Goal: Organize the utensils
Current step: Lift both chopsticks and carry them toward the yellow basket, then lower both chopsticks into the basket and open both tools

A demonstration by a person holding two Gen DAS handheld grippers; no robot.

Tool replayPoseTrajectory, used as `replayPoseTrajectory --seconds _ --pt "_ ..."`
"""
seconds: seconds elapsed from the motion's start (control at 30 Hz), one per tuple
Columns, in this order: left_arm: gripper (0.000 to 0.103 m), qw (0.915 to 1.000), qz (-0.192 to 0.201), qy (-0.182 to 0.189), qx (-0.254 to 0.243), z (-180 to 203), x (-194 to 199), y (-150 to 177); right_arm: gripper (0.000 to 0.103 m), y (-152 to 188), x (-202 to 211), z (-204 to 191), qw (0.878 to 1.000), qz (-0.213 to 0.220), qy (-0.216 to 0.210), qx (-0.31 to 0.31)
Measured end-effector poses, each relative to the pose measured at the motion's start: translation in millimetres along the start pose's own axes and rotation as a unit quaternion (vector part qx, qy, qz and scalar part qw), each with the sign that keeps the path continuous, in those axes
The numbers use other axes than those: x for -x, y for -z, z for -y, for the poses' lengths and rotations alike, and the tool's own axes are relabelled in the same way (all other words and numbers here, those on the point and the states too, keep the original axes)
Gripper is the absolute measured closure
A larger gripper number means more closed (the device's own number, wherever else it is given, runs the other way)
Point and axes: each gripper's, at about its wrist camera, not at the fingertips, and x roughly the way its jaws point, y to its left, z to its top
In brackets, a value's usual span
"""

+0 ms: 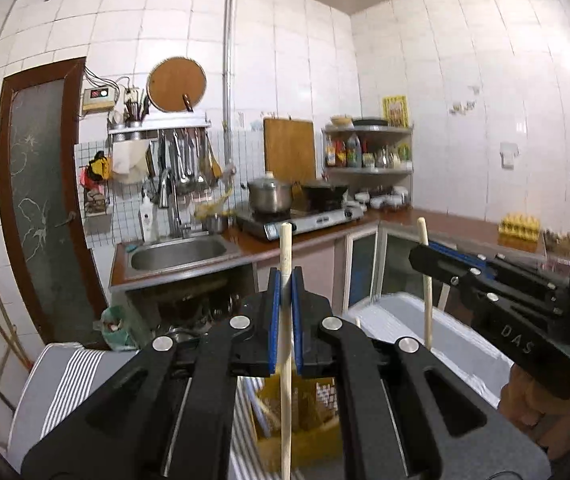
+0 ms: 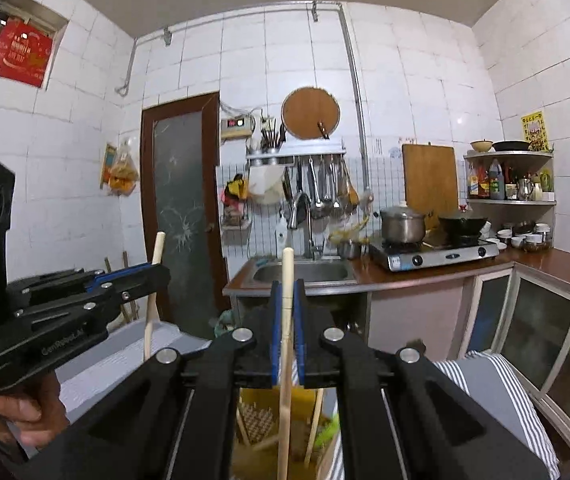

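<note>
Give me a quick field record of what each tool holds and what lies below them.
left tool: shut on a pale wooden stick, upright
right tool: shut on a second pale wooden stick, upright
below: yellow container with more utensils, contents blurred
backdrop: steel sink, silver gas stove with steel pot

The letters "DAS" stand in pale print on the black body of the right tongs (image 1: 421,254), seen from the left wrist. On the black side of the left tongs (image 2: 157,276), seen from the right wrist, faint lettering reads roughly "GenRobot.AI". Other labels are too blurred to read.
</note>
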Motion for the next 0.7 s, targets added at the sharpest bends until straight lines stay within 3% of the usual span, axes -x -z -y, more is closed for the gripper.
replayPoseTrajectory --seconds 0.17,0.33,0.7 --pt "0.099 0.9993 0.034 0.000 0.017 -4.3 -11.1 -8.3 0.097 -12.3 -11.8 3.5 0.998 0.046 0.031 0.022" --pt "0.099 0.9986 0.045 -0.012 0.025 -10.1 -32.2 -0.6 0.097 -10.0 -25.0 5.3 0.997 0.063 0.023 0.026" --pt "0.099 0.9984 0.021 -0.023 0.048 -28.4 -75.5 16.4 0.097 11.7 -59.2 15.6 0.999 0.035 0.018 0.013"
